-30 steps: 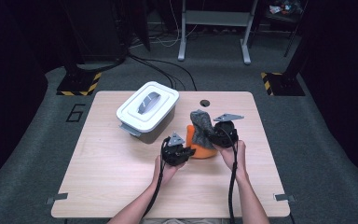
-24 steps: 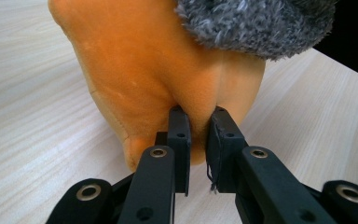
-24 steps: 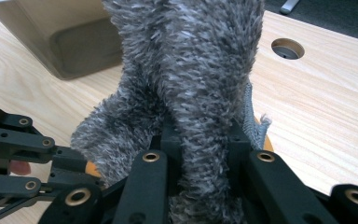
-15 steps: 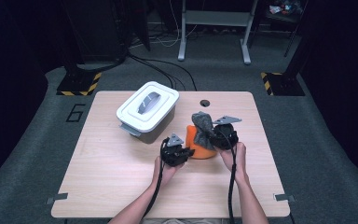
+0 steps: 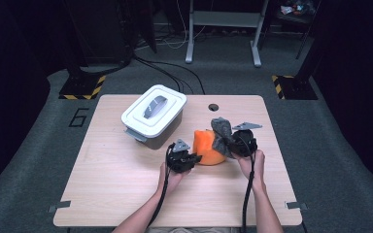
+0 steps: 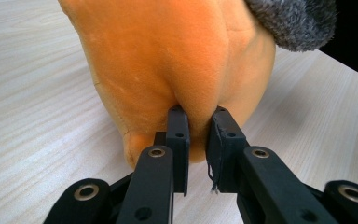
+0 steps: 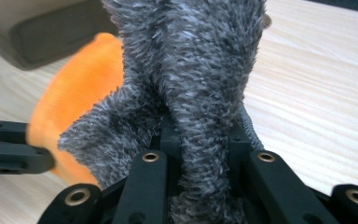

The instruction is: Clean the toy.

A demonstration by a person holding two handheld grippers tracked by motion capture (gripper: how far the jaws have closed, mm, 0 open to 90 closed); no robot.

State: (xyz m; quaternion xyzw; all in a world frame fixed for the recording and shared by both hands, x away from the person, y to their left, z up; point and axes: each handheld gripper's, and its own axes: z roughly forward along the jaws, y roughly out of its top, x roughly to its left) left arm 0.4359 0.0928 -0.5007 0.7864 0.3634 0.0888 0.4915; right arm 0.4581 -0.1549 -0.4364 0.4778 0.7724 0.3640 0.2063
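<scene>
Presently, item one: an orange plush piece [image 5: 208, 146] is sitting near the middle of the wooden table [image 5: 102, 184], slightly right of centre, and is resting on the tabletop in the left gripper view [image 6: 168, 60]. Item two: a grey fuzzy cloth [image 5: 222, 133] is lying against the right and top of the plush, touching it.

Left gripper [image 5: 180, 158]: it is lying just left of the plush, and its jaws are standing narrow, pinching a fold of the orange fabric between the pads [image 6: 198, 140]. The person's left hand [image 5: 171, 175] is gripping it from the near side.

Right gripper [image 5: 242, 143]: it is sitting at the right of the plush, and its jaws are clamping a thick strand of the grey cloth, which is rising up between them [image 7: 200, 140]. The right hand [image 5: 252, 165] is holding it.

Item three: a white lidded box [image 5: 153, 114] is standing at the far left of the plush, apart from it. A dark round hole [image 5: 213, 107] is showing in the tabletop near the far edge.
</scene>
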